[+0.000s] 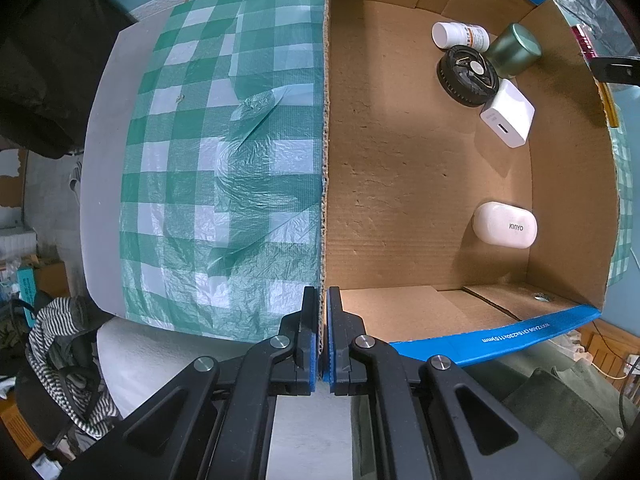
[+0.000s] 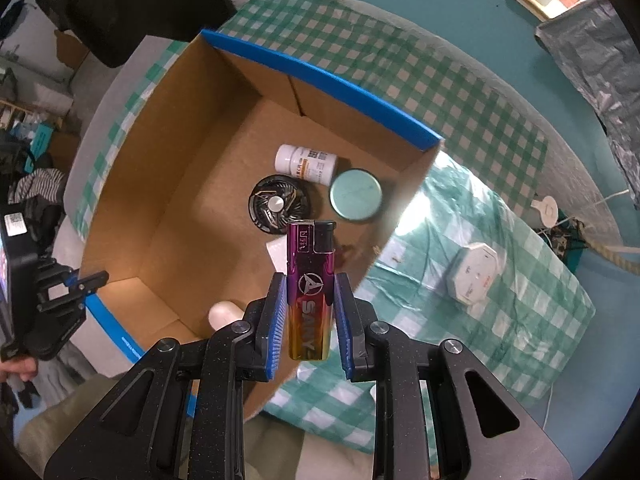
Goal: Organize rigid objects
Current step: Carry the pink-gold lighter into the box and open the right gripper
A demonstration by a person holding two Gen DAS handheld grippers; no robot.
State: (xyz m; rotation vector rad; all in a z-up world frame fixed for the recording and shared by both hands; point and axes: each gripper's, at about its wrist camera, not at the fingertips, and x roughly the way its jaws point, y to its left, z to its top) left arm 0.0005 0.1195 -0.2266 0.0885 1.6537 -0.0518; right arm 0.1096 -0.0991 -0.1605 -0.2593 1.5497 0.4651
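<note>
My left gripper (image 1: 323,296) is shut on the left wall of the cardboard box (image 1: 325,128). In the box lie a white pill bottle (image 1: 460,35), a green tin (image 1: 516,49), a black round fan part (image 1: 468,76), a white charger (image 1: 508,114) and a white KINYO case (image 1: 505,225). My right gripper (image 2: 310,284) holds a purple-to-gold lighter (image 2: 310,292) upright above the box's near right wall (image 2: 404,204). The lighter sits between the blue pads, with small gaps showing at its sides. The bottle (image 2: 306,163), tin (image 2: 355,196) and fan part (image 2: 278,204) lie below it.
The box stands on a green checked tablecloth (image 1: 208,160). A white octagonal device (image 2: 474,274) lies on the cloth right of the box, with a small white round object (image 2: 546,210) farther right. The left gripper shows at the left edge of the right wrist view (image 2: 86,282).
</note>
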